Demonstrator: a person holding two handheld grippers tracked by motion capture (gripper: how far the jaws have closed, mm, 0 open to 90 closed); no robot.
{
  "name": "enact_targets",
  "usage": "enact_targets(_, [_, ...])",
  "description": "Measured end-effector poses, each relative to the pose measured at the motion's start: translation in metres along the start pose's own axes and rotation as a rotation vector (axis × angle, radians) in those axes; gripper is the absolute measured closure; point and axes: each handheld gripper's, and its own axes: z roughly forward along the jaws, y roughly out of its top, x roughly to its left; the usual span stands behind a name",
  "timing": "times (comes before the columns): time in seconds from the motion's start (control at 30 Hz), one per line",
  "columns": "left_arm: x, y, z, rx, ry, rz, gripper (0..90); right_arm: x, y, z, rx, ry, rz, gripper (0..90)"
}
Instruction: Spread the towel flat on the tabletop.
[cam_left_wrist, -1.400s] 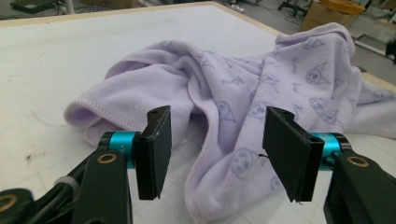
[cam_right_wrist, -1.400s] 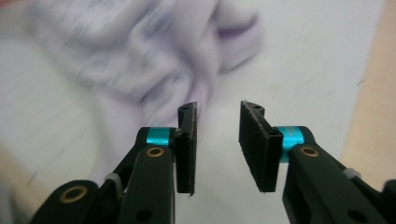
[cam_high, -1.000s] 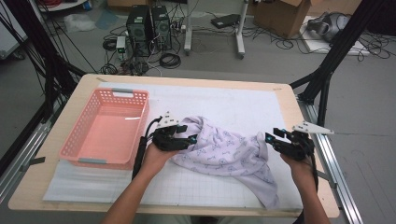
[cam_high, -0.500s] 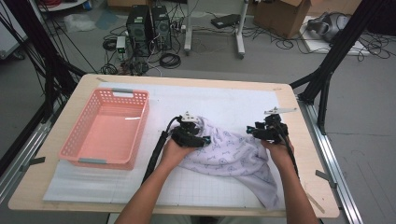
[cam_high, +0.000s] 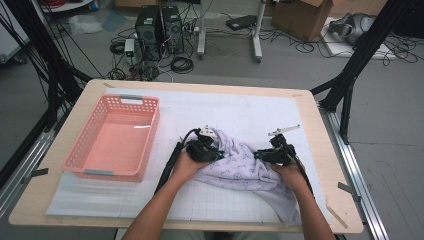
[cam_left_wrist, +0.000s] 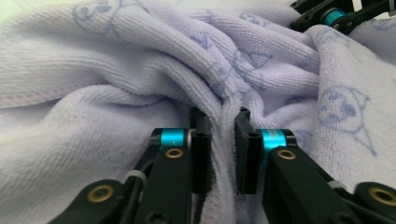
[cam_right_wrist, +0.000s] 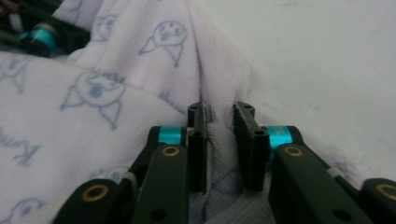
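A pale lilac towel (cam_high: 240, 169) printed with blue cat faces lies crumpled on the white mat. My left gripper (cam_high: 218, 152) is at its left part. Its jaws have just been closing and now pinch a raised fold of towel (cam_left_wrist: 116, 70), as the left gripper view shows at the gripper (cam_left_wrist: 219, 116). My right gripper (cam_high: 258, 155) is at the towel's right part. It has also just been closing, and in the right gripper view the gripper (cam_right_wrist: 218, 112) presses a ridge of towel (cam_right_wrist: 93, 93) between its pads. The two grippers face each other across the cloth.
A pink plastic basket (cam_high: 87, 162) stands on the left of the white gridded mat (cam_high: 240, 107). Black frame posts (cam_high: 345, 95) rise beyond the table's right edge. Computers (cam_high: 160, 25) and cables lie on the floor behind.
Both hands have come inward and down onto the towel, the right one from beyond its right edge. Both pairs of jaws have closed on folds of cloth.
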Motion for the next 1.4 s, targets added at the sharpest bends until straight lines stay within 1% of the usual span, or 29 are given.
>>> enact_targets(0.03, [0.003,0.001,-0.007,-0.020,0.018,-0.007,80.7,-0.002,-0.002,-0.002,-0.004,0.019,0.003,78.6])
enact_targets(0.1, [0.011,0.004,-0.022,-0.104,0.057,-0.048,80.7,-0.009,-0.002,-0.017,-0.109,-0.082,0.001,78.9])
enact_targets(0.13, [0.016,0.005,-0.030,-0.155,0.083,-0.069,80.7,-0.012,0.000,-0.025,-0.183,-0.119,0.010,78.9])
enact_targets(0.17, [0.020,0.007,-0.036,-0.203,0.084,-0.103,80.8,-0.015,0.002,-0.033,-0.252,-0.152,0.028,78.7])
enact_targets(0.2, [0.024,0.011,-0.041,-0.226,0.076,-0.120,80.9,-0.020,0.005,-0.040,-0.306,-0.166,0.051,78.4])
enact_targets(0.23, [0.028,0.015,-0.046,-0.253,0.078,-0.127,80.9,-0.020,0.005,-0.040,-0.306,-0.166,0.051,78.4])
enact_targets(0.27, [0.035,0.024,-0.052,-0.297,0.074,-0.130,80.9,-0.027,0.011,-0.049,-0.380,-0.153,0.096,78.2])
enact_targets(0.3, [0.035,0.024,-0.052,-0.297,0.074,-0.130,80.9,-0.030,0.014,-0.052,-0.408,-0.156,0.091,78.2])
enact_targets(0.33, [0.037,0.028,-0.053,-0.319,0.086,-0.123,80.9,-0.030,0.014,-0.052,-0.408,-0.156,0.091,78.2])
enact_targets(0.4, [0.043,0.036,-0.051,-0.322,0.118,-0.106,80.9,-0.031,0.023,-0.052,-0.424,-0.195,0.055,78.2])
enact_targets(0.47, [0.049,0.041,-0.047,-0.364,0.155,-0.114,80.9,-0.031,0.034,-0.049,-0.426,-0.243,0.009,78.3])
enact_targets(0.5, [0.053,0.043,-0.046,-0.376,0.171,-0.123,80.9,-0.030,0.039,-0.048,-0.445,-0.262,-0.013,78.3])
enact_targets(0.53, [0.058,0.046,-0.045,-0.380,0.190,-0.131,80.9,-0.031,0.045,-0.047,-0.461,-0.268,-0.021,78.2])
enact_targets(0.57, [0.063,0.049,-0.045,-0.395,0.206,-0.141,80.9,-0.031,0.050,-0.046,-0.476,-0.256,-0.011,78.2])
enact_targets(0.63, [0.070,0.055,-0.047,-0.438,0.225,-0.156,80.9,-0.032,0.064,-0.043,-0.513,-0.266,-0.027,78.2])
enact_targets(0.67, [0.073,0.058,-0.048,-0.448,0.232,-0.155,80.9,-0.032,0.064,-0.043,-0.513,-0.266,-0.027,78.2])
enact_targets(0.77, [0.075,0.066,-0.050,-0.479,0.251,-0.134,80.6,-0.029,0.076,-0.043,-0.560,-0.323,-0.045,77.9])
enact_targets(0.8, [0.074,0.066,-0.049,-0.483,0.256,-0.143,79.3,-0.029,0.080,-0.043,-0.572,-0.337,-0.045,77.1])
enact_targets(0.83, [0.075,0.065,-0.048,-0.469,0.245,-0.148,76.1,-0.030,0.083,-0.042,-0.573,-0.329,-0.032,75.2])
enact_targets(0.93, [0.074,0.056,-0.041,-0.401,0.199,-0.170,55.4,-0.032,0.084,-0.037,-0.514,-0.330,0.007,65.2])
enact_targets(0.97, [0.073,0.052,-0.039,-0.395,0.189,-0.181,49.2,-0.033,0.082,-0.037,-0.504,-0.327,0.010,62.2])
enact_targets(1.0, [0.071,0.046,-0.038,-0.399,0.186,-0.181,46.3,-0.032,0.079,-0.038,-0.504,-0.326,0.014,60.0])
enact_targets(1.03, [0.069,0.041,-0.037,-0.400,0.187,-0.185,45.0,-0.032,0.076,-0.040,-0.507,-0.323,0.017,58.1])
enact_targets(1.1, [0.066,0.031,-0.037,-0.403,0.163,-0.191,42.3,-0.031,0.070,-0.045,-0.510,-0.317,0.018,55.0])
enact_targets(1.17, [0.062,0.027,-0.038,-0.369,0.153,-0.179,41.4,-0.030,0.064,-0.052,-0.510,-0.312,0.018,53.7])
enact_targets(1.2, [0.059,0.025,-0.040,-0.377,0.150,-0.172,39.9,-0.029,0.061,-0.056,-0.508,-0.311,0.018,53.3])
enact_targets(1.27, [0.052,0.021,-0.045,-0.404,0.164,-0.144,42.1,-0.027,0.056,-0.064,-0.498,-0.304,0.001,53.0])
enact_targets(1.3, [0.049,0.020,-0.047,-0.408,0.158,-0.144,42.2,-0.025,0.052,-0.068,-0.493,-0.300,-0.008,53.0])
enact_targets(1.4, [0.040,0.015,-0.050,-0.385,0.141,-0.127,41.8,-0.021,0.040,-0.075,-0.505,-0.266,-0.009,53.0])
